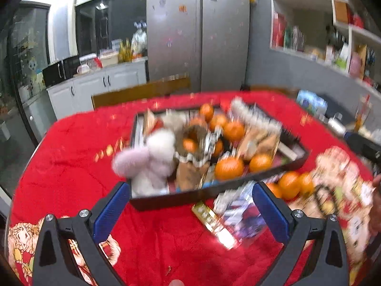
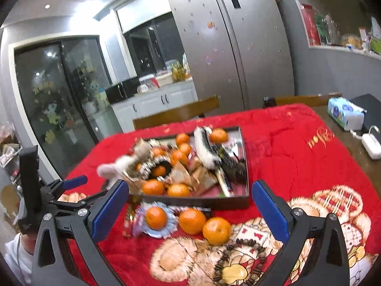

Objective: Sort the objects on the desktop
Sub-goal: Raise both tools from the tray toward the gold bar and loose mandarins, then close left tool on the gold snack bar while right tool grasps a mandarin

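Beads at bottom centre, then three loose tangerines sit before the black tray mid-frame. Right gripper and left gripper are held wide, empty. One fruit is best straddled squarely, then squeezed gently.

Three loose oranges lay at lower centre beside one bead bracelet; one dark tray sat at centre, two chairs above it.
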A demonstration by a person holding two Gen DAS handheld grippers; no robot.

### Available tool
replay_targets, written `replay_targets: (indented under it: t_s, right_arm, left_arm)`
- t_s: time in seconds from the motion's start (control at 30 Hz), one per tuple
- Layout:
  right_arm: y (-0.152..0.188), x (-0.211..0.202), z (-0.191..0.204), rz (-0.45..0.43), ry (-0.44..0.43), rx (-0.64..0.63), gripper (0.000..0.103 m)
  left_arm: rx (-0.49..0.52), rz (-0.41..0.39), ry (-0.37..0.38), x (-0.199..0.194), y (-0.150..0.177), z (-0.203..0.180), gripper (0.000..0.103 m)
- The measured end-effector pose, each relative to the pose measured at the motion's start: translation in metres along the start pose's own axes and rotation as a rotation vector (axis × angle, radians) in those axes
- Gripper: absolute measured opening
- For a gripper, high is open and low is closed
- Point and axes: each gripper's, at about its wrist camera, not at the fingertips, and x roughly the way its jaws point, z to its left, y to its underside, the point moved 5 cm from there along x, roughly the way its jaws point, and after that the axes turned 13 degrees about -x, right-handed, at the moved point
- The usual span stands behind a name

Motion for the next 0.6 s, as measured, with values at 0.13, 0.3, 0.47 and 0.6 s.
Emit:
replay_targets:
  t_s: [0.13, 0.3, 0.47, 0.6]
  right_arm:
    - [0.012, 0.008, -0.009, 0.036, -0.013, 0.029, 0.103]
    - [0.023, 0.016, -0.014, 0.085, -0.038, 0.027, 0.103]
    - [0.03, 0.02, -0.018, 0.109, -0.018, 0.011, 0.103]
    - [0.036, 0.026, -0.024, 0.137, -0.026, 0.039, 0.103]
  left_arm:
    - [0.009, 0.065, -0.019, 0.026, 0.015, 0.001, 0.103]
    - [0.0, 0.133, -0.045, 0.049, 0.029, 0.005, 0.103]
    - [-0.025, 0.173, -0.077, 0.06, 0.034, 0.012, 0.103]
    - [-0.055, 0.214, -0.08, 0.068, 0.039, 0.017, 0.103]
